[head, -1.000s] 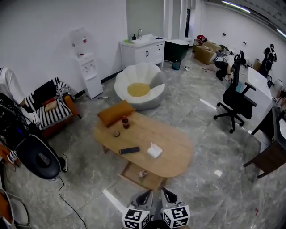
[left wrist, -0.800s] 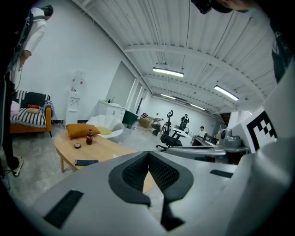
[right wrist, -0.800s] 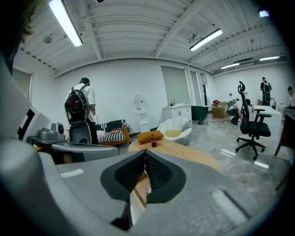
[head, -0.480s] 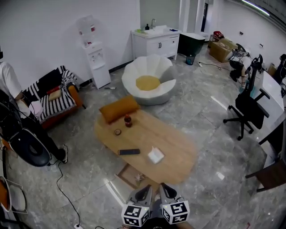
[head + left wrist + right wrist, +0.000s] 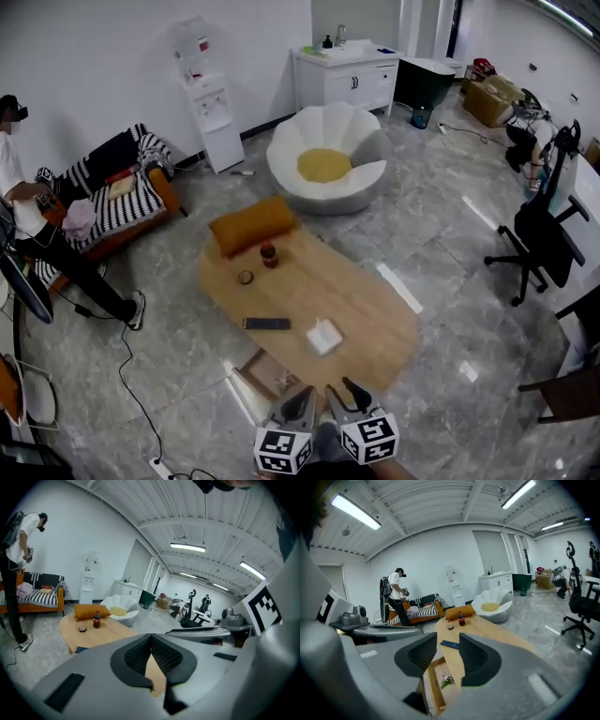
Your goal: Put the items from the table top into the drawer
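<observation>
An oval wooden table point(image 5: 366, 309) carries an orange cushion point(image 5: 251, 223), a red bottle point(image 5: 268, 253), a small round lid point(image 5: 246, 277), a dark phone point(image 5: 267, 323) and a white tissue pack point(image 5: 324, 336). Under its near edge a drawer point(image 5: 255, 368) stands pulled out, with a small sprig point(image 5: 446, 680) lying in it. Both grippers hover side by side just short of the drawer. My left gripper point(image 5: 300, 405) is shut and empty. The jaws of my right gripper point(image 5: 352, 397) are opening with nothing between them; through the gap I see the phone point(image 5: 451, 644).
A white petal-shaped chair point(image 5: 325, 169) stands beyond the table. At the left are a striped sofa point(image 5: 112, 197) and a person point(image 5: 37, 234). A water dispenser point(image 5: 211, 122) and a white cabinet point(image 5: 347, 80) line the far wall. An office chair point(image 5: 544, 244) is at the right.
Both grippers have moved forward to the table's near edge and the drawer. The right gripper's jaws have parted. The person at the left has come more into view.
</observation>
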Demonstrator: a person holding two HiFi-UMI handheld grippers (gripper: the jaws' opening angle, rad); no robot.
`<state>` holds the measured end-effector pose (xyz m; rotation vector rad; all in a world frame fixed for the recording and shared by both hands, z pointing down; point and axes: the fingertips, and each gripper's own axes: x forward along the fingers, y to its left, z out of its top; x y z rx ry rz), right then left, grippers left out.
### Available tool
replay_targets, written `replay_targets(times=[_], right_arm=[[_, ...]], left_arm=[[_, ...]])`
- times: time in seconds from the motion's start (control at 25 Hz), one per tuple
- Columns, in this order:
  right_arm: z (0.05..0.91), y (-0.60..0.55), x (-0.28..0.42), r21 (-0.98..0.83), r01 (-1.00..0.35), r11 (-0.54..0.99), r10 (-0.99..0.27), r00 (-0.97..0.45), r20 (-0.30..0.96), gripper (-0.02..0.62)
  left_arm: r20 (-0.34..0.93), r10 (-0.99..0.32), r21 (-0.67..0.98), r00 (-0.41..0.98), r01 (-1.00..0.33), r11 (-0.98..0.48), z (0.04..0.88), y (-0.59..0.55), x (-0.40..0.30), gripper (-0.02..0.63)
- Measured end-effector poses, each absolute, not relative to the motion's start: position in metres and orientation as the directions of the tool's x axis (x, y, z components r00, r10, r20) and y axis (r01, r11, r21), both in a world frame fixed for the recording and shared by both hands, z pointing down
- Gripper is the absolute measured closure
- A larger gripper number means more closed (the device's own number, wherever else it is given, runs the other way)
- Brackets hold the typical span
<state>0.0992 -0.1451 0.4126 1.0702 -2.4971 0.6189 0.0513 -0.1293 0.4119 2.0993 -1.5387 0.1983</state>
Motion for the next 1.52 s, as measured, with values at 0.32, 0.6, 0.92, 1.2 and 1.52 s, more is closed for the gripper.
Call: replay_targets(times=[0.32, 0.6, 0.92, 1.2, 1.52], right_arm=[[0.437, -0.191, 0.079, -0.280, -0.732, 0.621, -0.550, -0.662, 0.510, 0.351], [0.479, -0.219, 0.066, -0.273, -0.766, 0.582, -0.544, -0.616, 0.570, 0.257], [0.532, -0.259, 0.062, -0.220, -0.791, 0.571, -0.536, -0.562, 0.629, 0.212], [0.586, -0.282, 0.057, -0.194, -0.792, 0.580, -0.501, -0.534, 0.681, 0.178], [0.649, -0.294, 0.057, -0.174, -0.782, 0.598, -0.450, -0.508, 0.734, 0.142]], left_arm=[[0.428, -0.838, 0.324, 0.338, -0.923, -0.206, 0.427, -0.179, 0.033, 0.597], [0.462, -0.817, 0.325, 0.345, -0.923, -0.206, 0.458, -0.207, 0.014, 0.597], [0.507, -0.788, 0.336, 0.350, -0.922, -0.193, 0.514, -0.233, 0.003, 0.597], [0.533, -0.772, 0.340, 0.347, -0.923, -0.181, 0.564, -0.254, -0.012, 0.597], [0.546, -0.770, 0.342, 0.331, -0.927, -0.156, 0.606, -0.271, -0.014, 0.597]])
